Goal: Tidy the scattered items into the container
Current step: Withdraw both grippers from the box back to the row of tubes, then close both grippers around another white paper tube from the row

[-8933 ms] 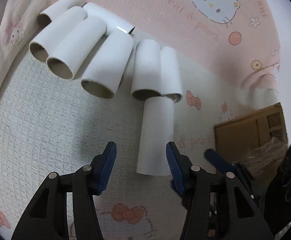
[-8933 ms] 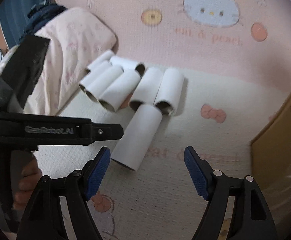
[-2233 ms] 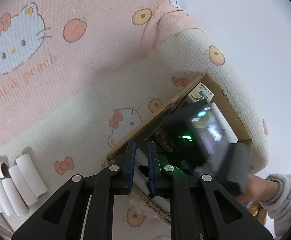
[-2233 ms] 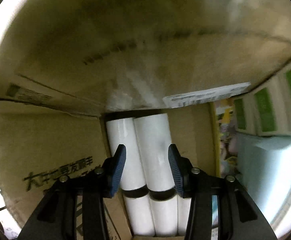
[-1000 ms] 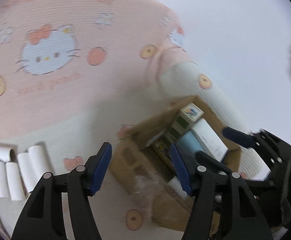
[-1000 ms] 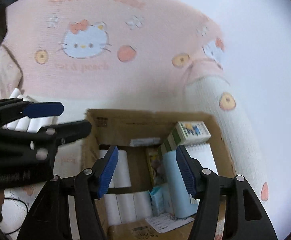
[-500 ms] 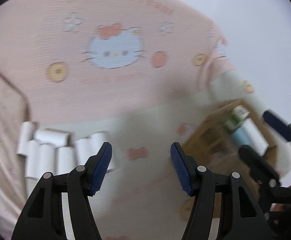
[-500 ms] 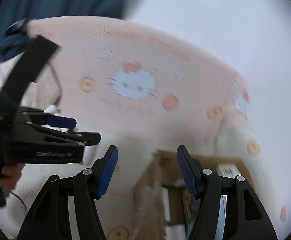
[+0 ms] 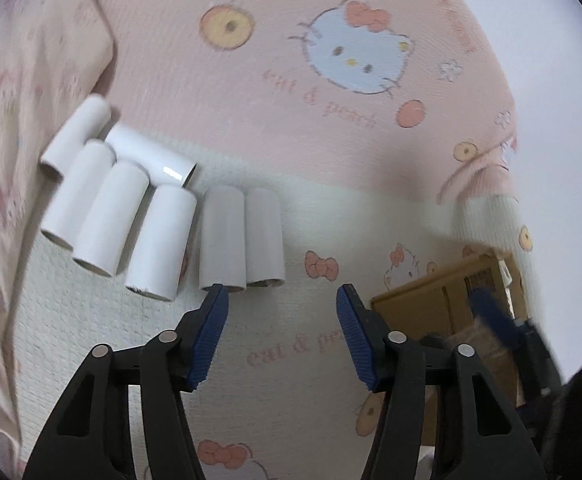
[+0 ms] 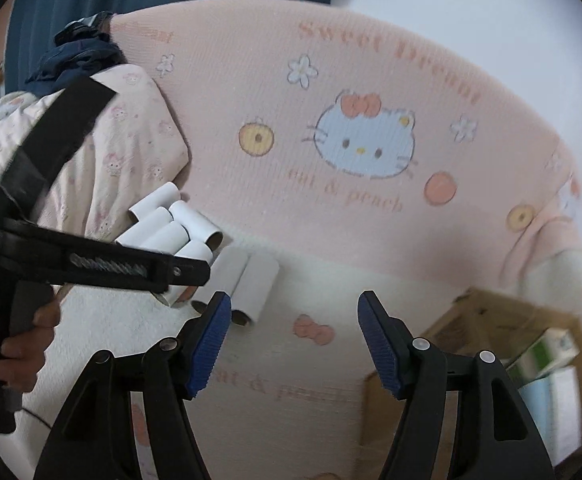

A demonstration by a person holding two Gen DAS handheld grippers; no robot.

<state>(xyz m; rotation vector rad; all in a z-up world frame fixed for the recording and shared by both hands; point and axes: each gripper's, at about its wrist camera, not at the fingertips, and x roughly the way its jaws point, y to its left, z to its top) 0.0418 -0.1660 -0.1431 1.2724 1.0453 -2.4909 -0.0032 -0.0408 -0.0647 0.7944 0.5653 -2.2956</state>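
Note:
Several white cardboard tubes (image 9: 159, 216) lie side by side on the white blanket, up left of my left gripper (image 9: 279, 332). That gripper is open and empty, its left fingertip just short of the nearest pair of tubes (image 9: 243, 240). The brown cardboard box (image 9: 451, 312) sits to the right. In the right wrist view the tubes (image 10: 247, 280) lie at centre left and the box (image 10: 503, 344) at lower right, with packages inside. My right gripper (image 10: 291, 332) is open and empty above the blanket, between tubes and box.
A pink Hello Kitty blanket (image 9: 351, 52) covers the far side. A pale patterned pillow (image 10: 131, 152) lies left of the tubes. The left gripper's body (image 10: 91, 260) crosses the left of the right wrist view, hiding some tubes. The right gripper shows blurred beside the box (image 9: 503, 328).
One tube lying in front of the row went into the box. Both grippers then left the box and swung left to the tubes; both are open and empty.

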